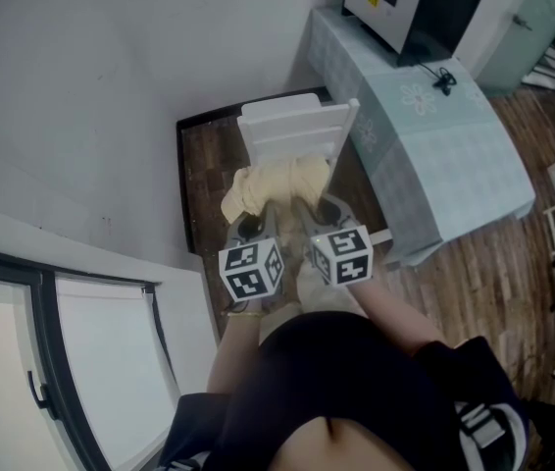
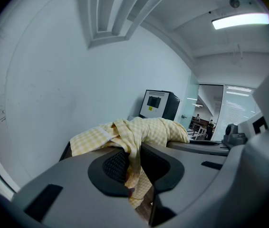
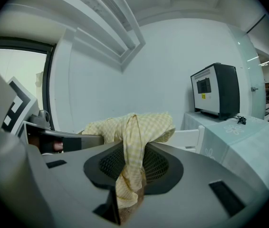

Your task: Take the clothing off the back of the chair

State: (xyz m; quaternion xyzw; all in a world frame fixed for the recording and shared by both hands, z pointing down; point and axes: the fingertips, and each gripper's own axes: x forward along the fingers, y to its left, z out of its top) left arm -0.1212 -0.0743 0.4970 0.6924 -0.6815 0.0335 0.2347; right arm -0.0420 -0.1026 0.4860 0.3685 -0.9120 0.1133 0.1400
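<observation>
- The wooden floor [image 1: 474, 283] runs along the right of the head view, and a dark-framed window [image 1: 81, 361] fills the lower left corner.
- A table [image 1: 454, 155] under a pale patterned cloth stands against the wall, just right of the chair.
- A black-and-white box-shaped appliance [image 1: 410, 3] sits on the far end of the table.
- The white slatted chair [image 1: 297, 130] stands on a dark floor panel [image 1: 209, 165] directly in front of the person.
- The yellow checked clothing [image 1: 273, 186] is bunched up on the person's side of the chair back, strung between the two grippers. The head view does not show whether it touches the chair.
- The left gripper [image 2: 133, 163] has its jaws closed on a fold of the clothing. The cloth runs up from between the pads and hangs below them.
- The right gripper [image 3: 132, 167], close beside the left, is likewise clamped on a twisted fold whose loose end dangles below the jaws.
</observation>
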